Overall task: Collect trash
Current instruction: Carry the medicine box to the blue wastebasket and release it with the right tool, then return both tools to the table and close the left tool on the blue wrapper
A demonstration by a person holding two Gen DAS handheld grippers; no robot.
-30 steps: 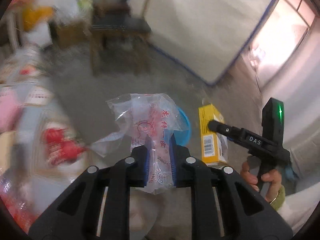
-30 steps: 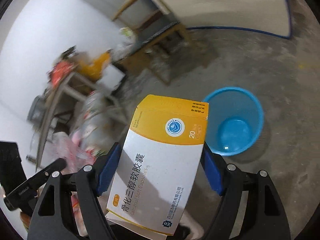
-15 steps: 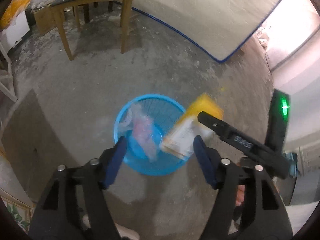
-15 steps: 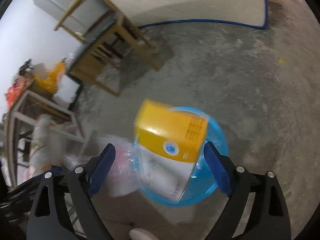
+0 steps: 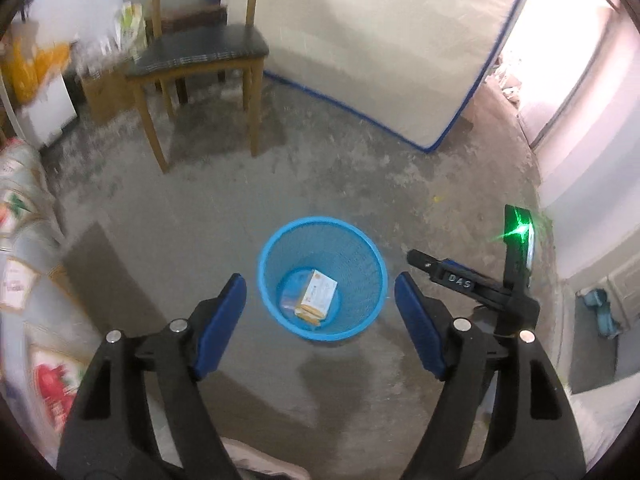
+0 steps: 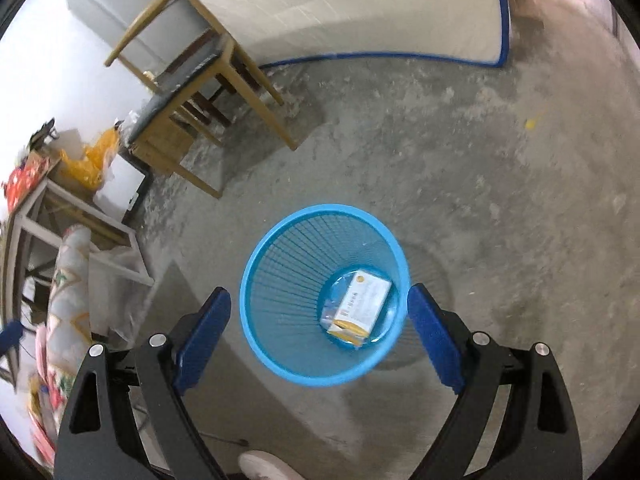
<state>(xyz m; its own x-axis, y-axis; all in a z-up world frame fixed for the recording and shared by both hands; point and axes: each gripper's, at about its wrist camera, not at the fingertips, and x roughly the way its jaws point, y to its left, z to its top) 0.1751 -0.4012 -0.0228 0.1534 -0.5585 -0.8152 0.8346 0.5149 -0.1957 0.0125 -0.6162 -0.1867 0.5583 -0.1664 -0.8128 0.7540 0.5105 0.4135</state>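
We hold our left tongs [image 5: 320, 316] spread wide and empty above the round blue plastic mesh bin [image 5: 362, 264] on the grey concrete floor [image 5: 208, 216]. At its bottom lies the yellow-and-white cardboard medicine box [image 5: 317, 292] on a crumpled clear plastic bag [image 5: 289, 300]. Our right tongs [image 6: 320, 336] gape empty over the same bin [image 6: 280, 264], box [image 6: 362, 300] inside.

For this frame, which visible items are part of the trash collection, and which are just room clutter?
Part of the job:
- blue bin
- medicine box lying in the bin
- plastic bag under the box
- left gripper, jaws open, empty
- right gripper, jaws open, empty

Lying about:
- wooden chair
- mattress against the wall
- yellow bag
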